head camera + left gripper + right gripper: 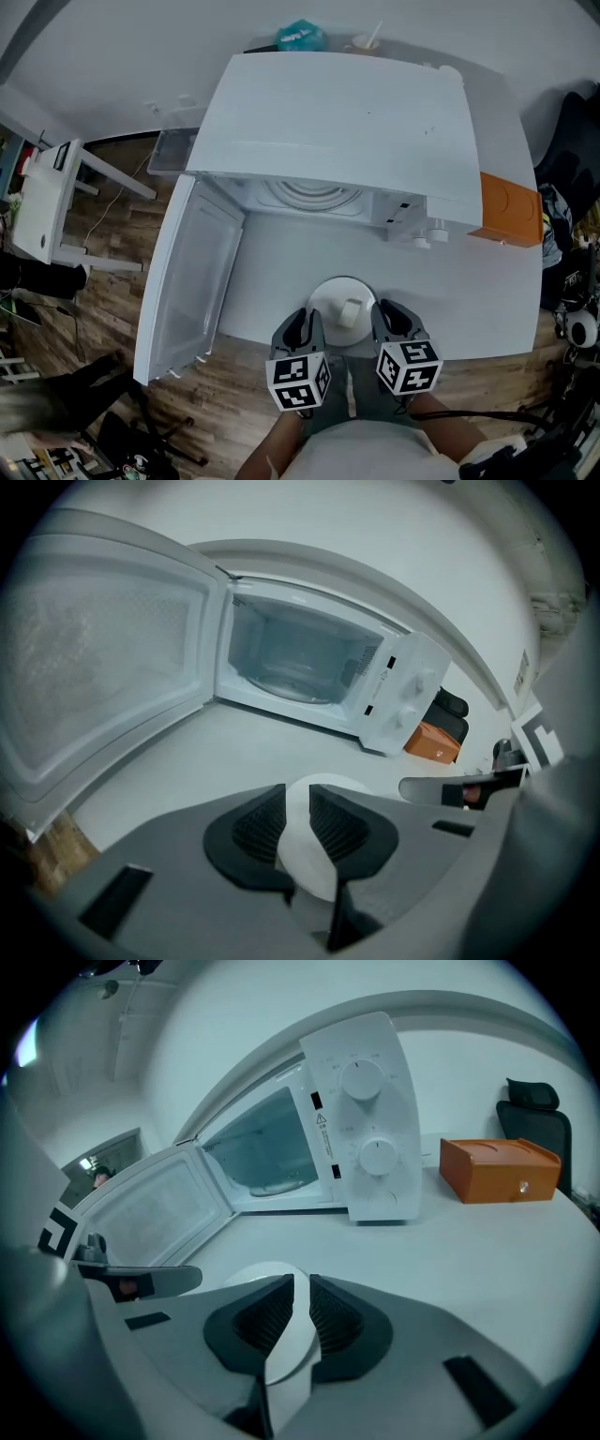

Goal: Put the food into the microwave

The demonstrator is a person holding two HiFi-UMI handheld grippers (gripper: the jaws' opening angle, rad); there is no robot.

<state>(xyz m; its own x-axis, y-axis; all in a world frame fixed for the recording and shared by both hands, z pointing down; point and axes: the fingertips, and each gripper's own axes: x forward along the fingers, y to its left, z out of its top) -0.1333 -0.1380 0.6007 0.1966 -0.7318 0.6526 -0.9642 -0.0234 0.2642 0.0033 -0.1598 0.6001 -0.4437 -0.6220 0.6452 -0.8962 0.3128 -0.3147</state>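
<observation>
A: Plate (pixel 328 298) with the food (pixel 352 312)?
B: At the tabletop's (pixel 272 300) near edge, 6 o'clock from the open microwave (pixel 328 122).
A: Claws?
B: Left claw (pixel 298 803) and right claw (pixel 302 1302) each clamp its rim, at 9 and 3 o'clock.

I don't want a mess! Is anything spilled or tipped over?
Nothing stands out. The left gripper and right gripper each clamp an edge of the white plate, the food sits on it unspilled, and the microwave door is open.

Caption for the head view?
Left hand-held gripper and right hand-held gripper hold a white plate with food before the open microwave.
</observation>
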